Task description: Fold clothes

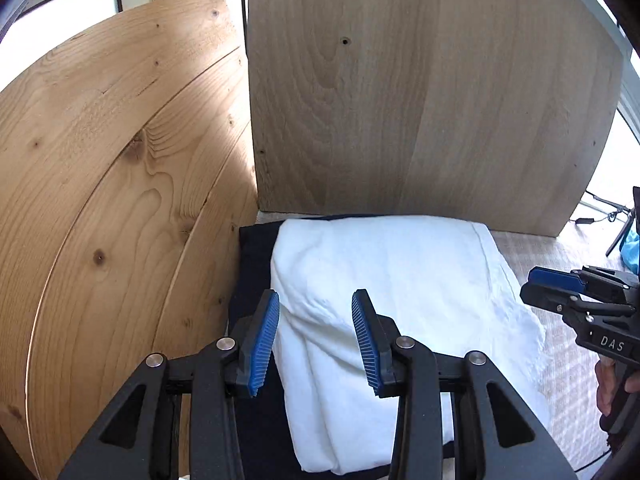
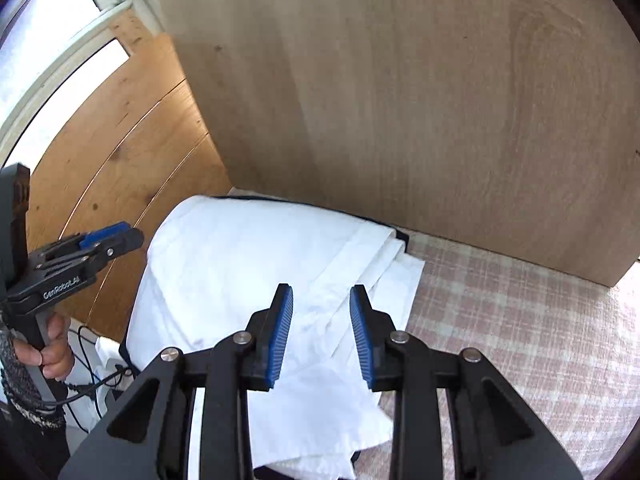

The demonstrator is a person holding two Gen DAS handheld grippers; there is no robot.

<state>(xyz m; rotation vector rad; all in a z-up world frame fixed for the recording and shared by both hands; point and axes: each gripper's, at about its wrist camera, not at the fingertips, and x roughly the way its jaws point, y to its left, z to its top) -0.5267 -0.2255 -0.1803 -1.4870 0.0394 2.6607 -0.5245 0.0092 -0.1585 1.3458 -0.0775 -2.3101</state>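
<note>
A folded white garment [image 1: 384, 300] lies on top of a dark folded garment [image 1: 256, 248] in the corner formed by two wooden boards. My left gripper [image 1: 316, 300] hovers over the white garment's left part, jaws apart, nothing between the blue pads. My right gripper [image 2: 321, 294] hangs above the same white garment [image 2: 240, 264] near its layered right edge, jaws apart and holding nothing. Each gripper shows in the other's view: the right one [image 1: 536, 286] at the right edge, the left one [image 2: 124, 234] at the left, held by a hand [image 2: 52, 344].
A knotty pine board [image 1: 120, 180] stands on the left and a pale wood panel [image 1: 420, 100] at the back. The surface is covered by a pink checked cloth [image 2: 520, 340]. Black cables [image 2: 86, 384] hang at the lower left, with bright windows behind.
</note>
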